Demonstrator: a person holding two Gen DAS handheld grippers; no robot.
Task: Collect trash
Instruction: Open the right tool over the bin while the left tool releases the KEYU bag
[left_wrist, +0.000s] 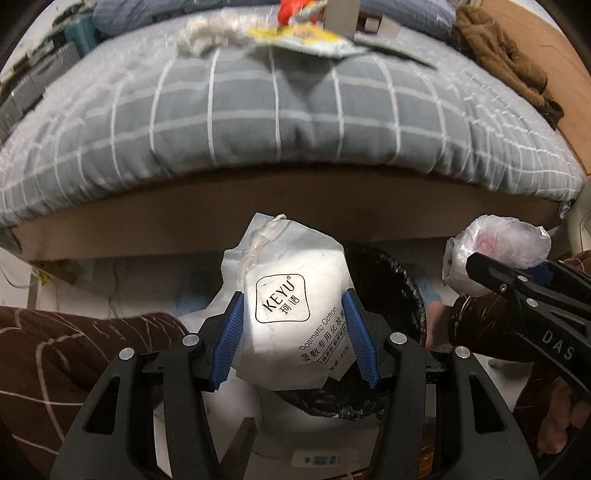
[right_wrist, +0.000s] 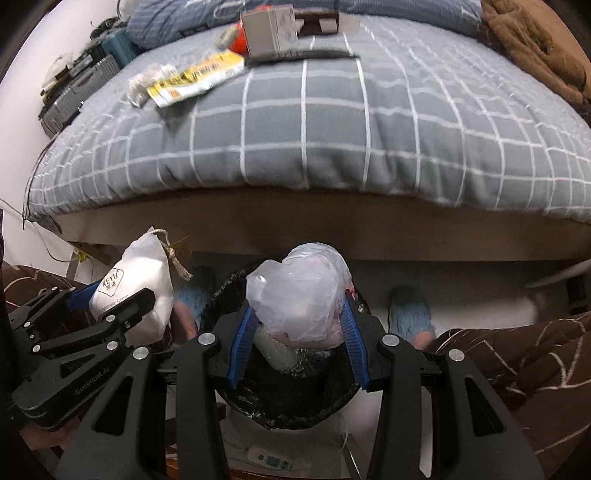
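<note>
Here, left to right:
Left gripper (left_wrist: 293, 332): jaws partway apart, blue pads pressed on both sides of the white cosmetic cotton pouch (left_wrist: 291, 295); the pouch bears a KEYU label and a knotted drawstring at its top.
Pouch position: held up over the near-left edge of the trash bin (left_wrist: 399, 291), in front of the bed frame.
Trash bin: lined with a black bag, standing on the floor between the person's feet in blue slippers (right_wrist: 410, 314).
Right gripper (right_wrist: 297, 339): jaws partway apart, pads closed on a crumpled clear plastic bag (right_wrist: 299, 299) with something pinkish inside.
Bag position: held directly above the bin's opening, just beside the pouch.
Bed (right_wrist: 332, 129): grey checked cover; still on it lie a yellow wrapper (right_wrist: 195, 79), a clear crumpled wrapper (right_wrist: 142, 86), a red item (right_wrist: 240, 40) and a grey box (right_wrist: 271, 31).
Far right: a brown garment (right_wrist: 535, 48) on the bed's corner; brown patterned sleeves or trousers at both lower edges.
</note>
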